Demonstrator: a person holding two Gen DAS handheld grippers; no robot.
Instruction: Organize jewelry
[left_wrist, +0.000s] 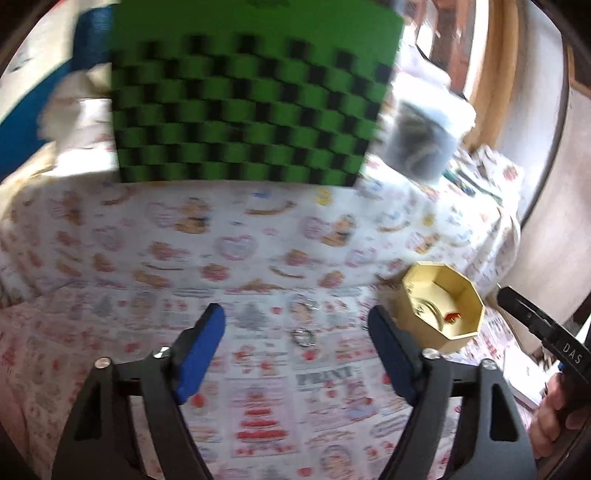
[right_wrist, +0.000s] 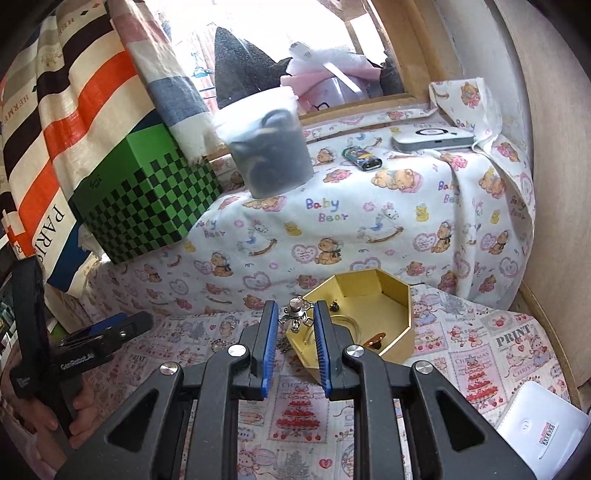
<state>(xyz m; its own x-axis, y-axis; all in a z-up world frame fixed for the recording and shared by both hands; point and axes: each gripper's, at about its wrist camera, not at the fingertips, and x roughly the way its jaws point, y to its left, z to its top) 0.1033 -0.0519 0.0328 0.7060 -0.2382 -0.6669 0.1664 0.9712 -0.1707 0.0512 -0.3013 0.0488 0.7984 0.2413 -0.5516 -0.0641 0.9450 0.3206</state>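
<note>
We hold the right tongs (right_wrist: 295, 325) narrowed around a silvery jewelry piece (right_wrist: 295, 314), pads seemingly pinching it at the near rim of the gold octagonal box (right_wrist: 391, 295); we judge it is carried there so it can drop inside. The box already keeps a small orange-red piece (right_wrist: 375, 338) and a pale ring, so it serves as the collecting place. Our left tongs (left_wrist: 297, 332) hang wide apart and carry nothing above the patterned worktop (left_wrist: 258, 387), right over a metal ring (left_wrist: 303, 336) lying loose between the pads, probably the next pick. The left view is blurred.
</note>
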